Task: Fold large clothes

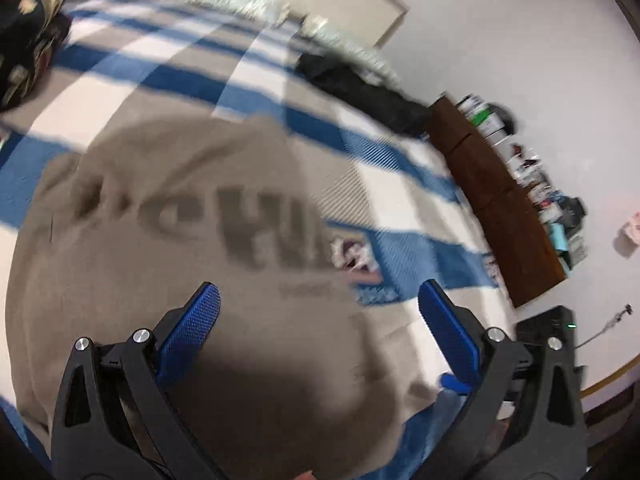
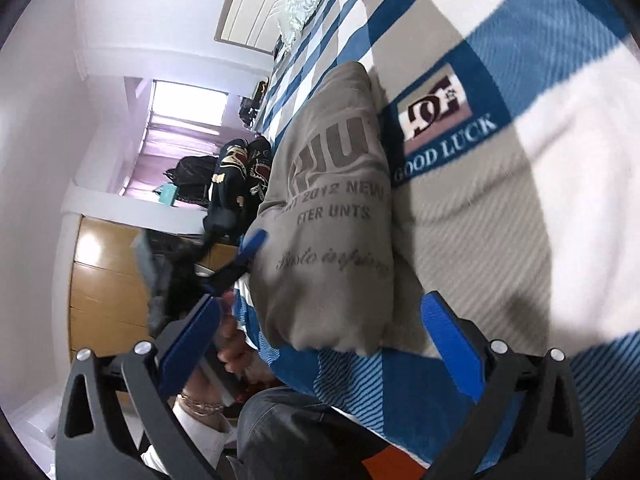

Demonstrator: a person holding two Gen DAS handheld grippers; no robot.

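Sweatshirt point(image 1: 168, 240): taupe-grey, darker grey-brown block lettering and script on front. Blanket point(image 2: 500, 220) beneath it: plaid of blue, white and beige bands, fine diagonal twill striping in the blue; a blue label patch point(image 2: 440, 124) bears a maroon logo on a pale ground and white lettering. Left gripper point(image 1: 320, 312) and right gripper point(image 2: 320, 320): black frames, textured blue pads, silver screw heads. Headboard point(image 1: 496, 200): dark brown. Garment point(image 1: 360, 88) at blanket edge: black. Wall: white.

L claw point(image 1: 320, 320) & R claw point(image 2: 320, 324) both wide apart, nothing between pads
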